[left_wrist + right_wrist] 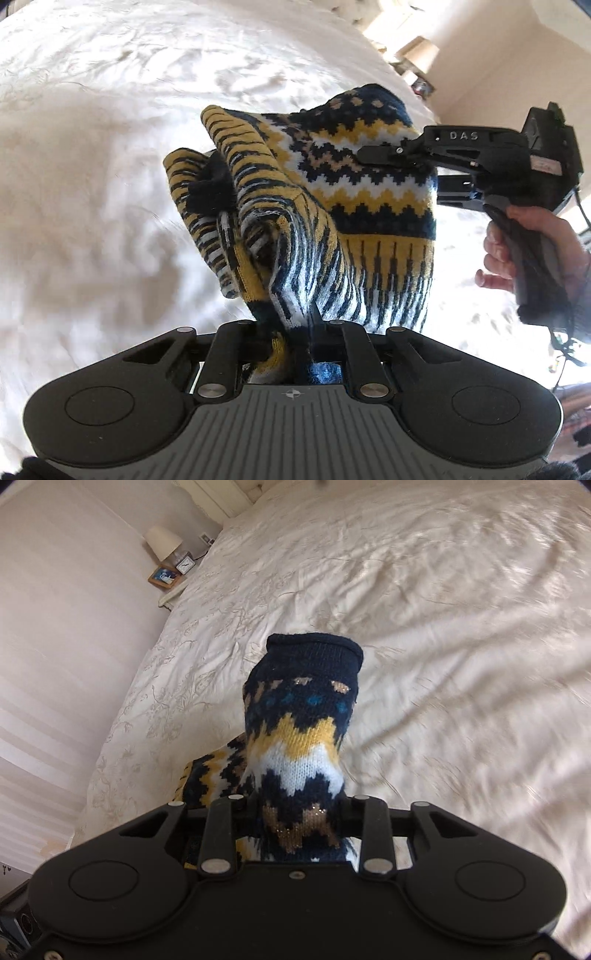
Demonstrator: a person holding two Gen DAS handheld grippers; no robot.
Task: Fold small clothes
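Both hand-held grippers are clamped on one knitted jumper [332, 206], patterned in navy, mustard and white zigzags. At the bottom centre of the left wrist view, the left hand-held gripper [291, 341] pinches a bunched fold of the striped knit, its jaws nearly together on the fabric. From the right of that frame the right hand-held gripper [373, 155] reaches in and bites the jumper's upper right edge, with a hand [506, 243] wrapped around its handle. In the right wrist view, the right hand-held gripper [301, 823] holds a thicker wad of knit, and the navy collar stands up above it at frame centre. The jumper hangs lifted over a cream bed [461, 627]. A lamp [162, 541] and a clock [185, 565] sit at the upper left.
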